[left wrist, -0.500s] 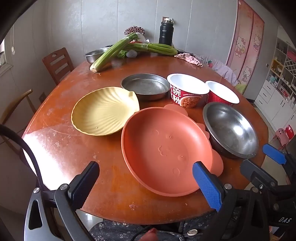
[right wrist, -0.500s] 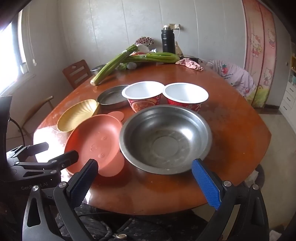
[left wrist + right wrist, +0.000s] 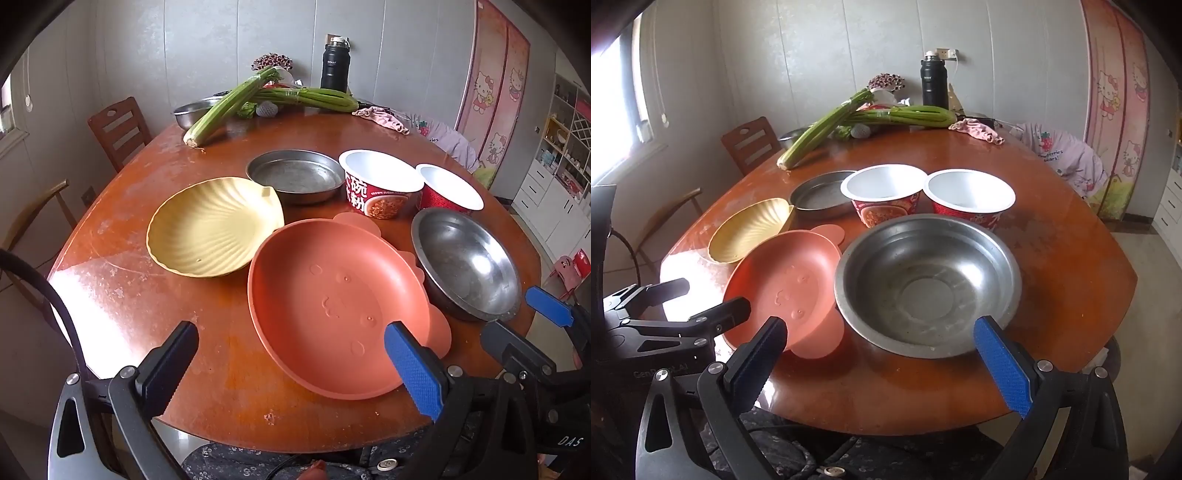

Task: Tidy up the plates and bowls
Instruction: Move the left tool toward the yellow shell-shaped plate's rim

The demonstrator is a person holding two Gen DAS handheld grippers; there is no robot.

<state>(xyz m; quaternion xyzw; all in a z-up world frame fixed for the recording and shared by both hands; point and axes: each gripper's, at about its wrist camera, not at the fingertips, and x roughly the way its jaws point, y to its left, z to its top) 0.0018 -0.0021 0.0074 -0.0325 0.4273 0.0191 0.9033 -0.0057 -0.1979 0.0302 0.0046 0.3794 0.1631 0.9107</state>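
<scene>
On the round wooden table (image 3: 122,280) lie an orange bear-shaped plate (image 3: 332,306) (image 3: 790,284), a yellow shell-shaped plate (image 3: 210,229) (image 3: 750,229), a flat steel dish (image 3: 295,177) (image 3: 820,195), a large steel bowl (image 3: 465,262) (image 3: 927,284) and two red paper noodle bowls (image 3: 376,188) (image 3: 448,192) (image 3: 884,197) (image 3: 967,199). My left gripper (image 3: 291,365) is open and empty above the near rim of the orange plate. My right gripper (image 3: 882,365) is open and empty at the near rim of the steel bowl.
Celery stalks (image 3: 225,107), a steel basin (image 3: 192,110), a black flask (image 3: 334,68) and a pink cloth (image 3: 384,120) lie at the table's far side. Wooden chairs (image 3: 118,129) stand to the left. White cabinets (image 3: 554,177) are at the right.
</scene>
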